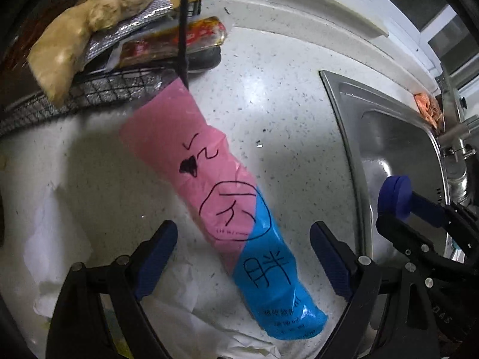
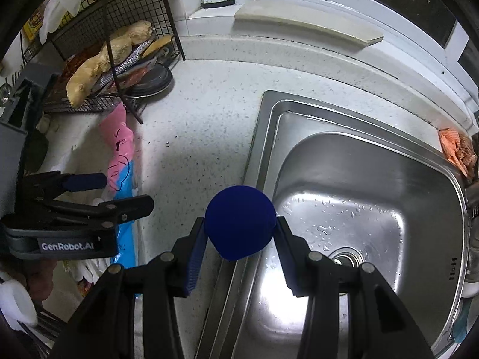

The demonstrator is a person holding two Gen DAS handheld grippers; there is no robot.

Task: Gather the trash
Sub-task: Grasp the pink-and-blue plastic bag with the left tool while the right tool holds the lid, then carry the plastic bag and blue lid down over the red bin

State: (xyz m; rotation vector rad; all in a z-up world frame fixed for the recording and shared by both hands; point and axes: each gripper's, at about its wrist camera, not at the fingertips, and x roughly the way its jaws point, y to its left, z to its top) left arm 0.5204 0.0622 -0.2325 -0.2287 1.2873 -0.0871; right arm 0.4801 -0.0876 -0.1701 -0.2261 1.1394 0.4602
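Between the left claw's [image 1: 244, 257] wide-open fingers lay a pink and blue bag [image 1: 215, 197] on the counter [image 1: 269, 104]. Beside it, the right claw [image 2: 241, 236] pinched a blue cap [image 2: 239, 227].

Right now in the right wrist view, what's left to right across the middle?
Left tool → pink-and-blue bag → speckled countertop → dark blue ball held in the right tool → steel sink → orange cloth at the sink's far right rim.
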